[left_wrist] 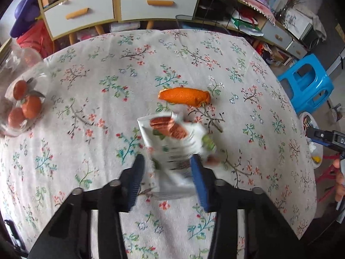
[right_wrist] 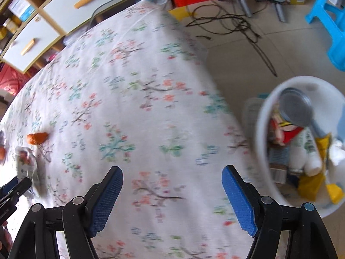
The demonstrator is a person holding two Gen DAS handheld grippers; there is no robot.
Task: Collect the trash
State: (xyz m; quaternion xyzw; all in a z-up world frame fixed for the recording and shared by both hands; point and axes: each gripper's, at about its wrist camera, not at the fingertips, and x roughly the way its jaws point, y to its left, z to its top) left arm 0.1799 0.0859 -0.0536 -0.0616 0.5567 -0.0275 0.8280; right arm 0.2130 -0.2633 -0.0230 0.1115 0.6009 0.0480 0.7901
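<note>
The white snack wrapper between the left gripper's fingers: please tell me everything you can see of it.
The white snack wrapper is a crumpled, glossy plastic pouch printed with brown nuts, green marks and dark text. It lies on the floral tablecloth, just short of the orange peel. It is between the left gripper fingers; contact is blurred.

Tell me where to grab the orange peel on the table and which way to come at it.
Grip the peel across its narrow middle, coming straight down from above. It lies flat and elongated on the tablecloth, so the fingers should straddle its short width; its ends taper, and I'd expect them to slip out.
</note>
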